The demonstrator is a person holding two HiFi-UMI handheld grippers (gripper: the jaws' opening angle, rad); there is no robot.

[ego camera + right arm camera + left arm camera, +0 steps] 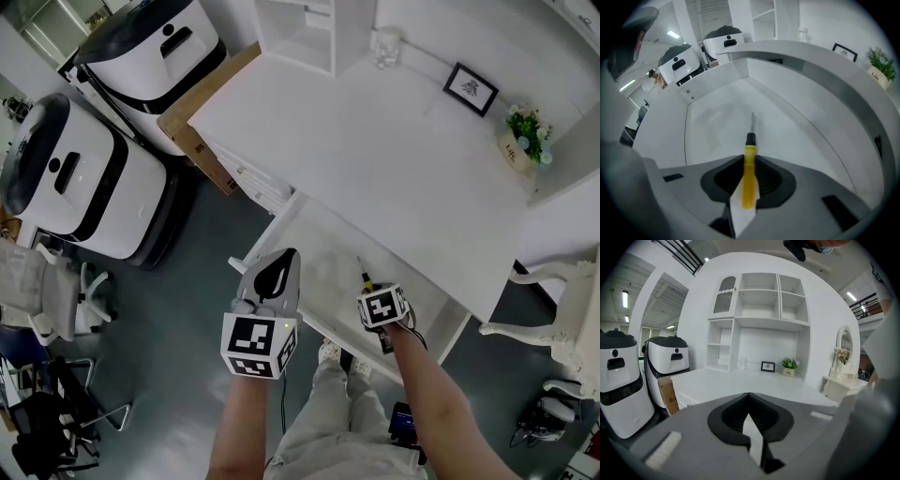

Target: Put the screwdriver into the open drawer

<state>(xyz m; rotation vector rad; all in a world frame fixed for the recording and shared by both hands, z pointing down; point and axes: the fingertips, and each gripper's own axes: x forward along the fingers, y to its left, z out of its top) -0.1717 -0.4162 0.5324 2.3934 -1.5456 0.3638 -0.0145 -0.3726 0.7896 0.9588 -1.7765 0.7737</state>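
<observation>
Yellow plastic fills the gap between your right gripper's (749, 158) jaws: that is the handle of the screwdriver (748, 185). The jaws stand only a little apart and both dark pads press on its sides. The black collar and the thin metal shaft stick out past the jaw tips and point down at the floor of the open drawer (319, 246). Whether the tip touches that floor cannot be told. In the head view the whole tool is inside the drawer's outline, toward its right end.

Your left gripper (749, 395) has its jaws together with nothing between them. It hangs over the drawer's front left part and is aimed across the drawer at the desk (375, 141).

Little writing can be read. The cubes on both grippers carry black-and-white square patterns and no words. The cardboard box (192, 122), past the drawer's left end, has small print on its side that is too blurred to read. On the desk top well behind the drawer, the framed picture (471, 89) shows a dark drawing. The pot of the green plant (523, 136) beside it has lettering too small to make out.
</observation>
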